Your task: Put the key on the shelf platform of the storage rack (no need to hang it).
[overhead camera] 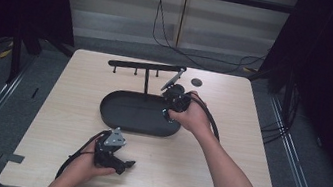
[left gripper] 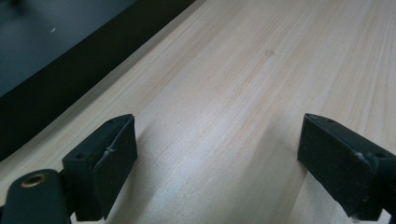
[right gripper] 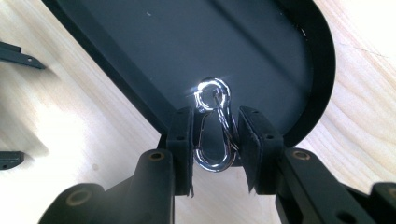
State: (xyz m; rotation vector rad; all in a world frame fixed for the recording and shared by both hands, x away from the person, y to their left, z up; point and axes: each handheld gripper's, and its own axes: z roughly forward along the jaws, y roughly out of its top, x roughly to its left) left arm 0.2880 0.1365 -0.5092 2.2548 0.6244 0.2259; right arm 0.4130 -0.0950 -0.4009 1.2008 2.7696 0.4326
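Fingers (right gripper: 183,140) of the right gripper (right gripper: 215,140) are clenched on a small silver carabiner clip (right gripper: 214,126), and its 2 black pads press on the clip from both sides. In the right gripper view the clip stands between the pads, with its round ring end pointing away from the gripper and shining above the dark floor of the black oval tray (right gripper: 322,56). The clip is over the rounded end of this tray, just inside the rim; I cannot tell if it touches the tray floor.

From the high view, the right gripper (overhead camera: 172,105) is at the right end of the tray (overhead camera: 115,116), held by the person's right hand (overhead camera: 194,117). A thin black post rises from the far side of the tray and carries a horizontal bar with small pegs (overhead camera: 143,65) above it. A small dark disc (overhead camera: 196,82) lies on the wooden table (overhead camera: 224,163) behind the tray, to its right.

The left gripper (overhead camera: 123,165) is in front of the tray, near the table edge, held by the left hand (overhead camera: 84,166). In the left gripper view its fingers (left gripper: 112,158) are released, standing wide apart with nothing between them, low over bare wood (left gripper: 224,93).
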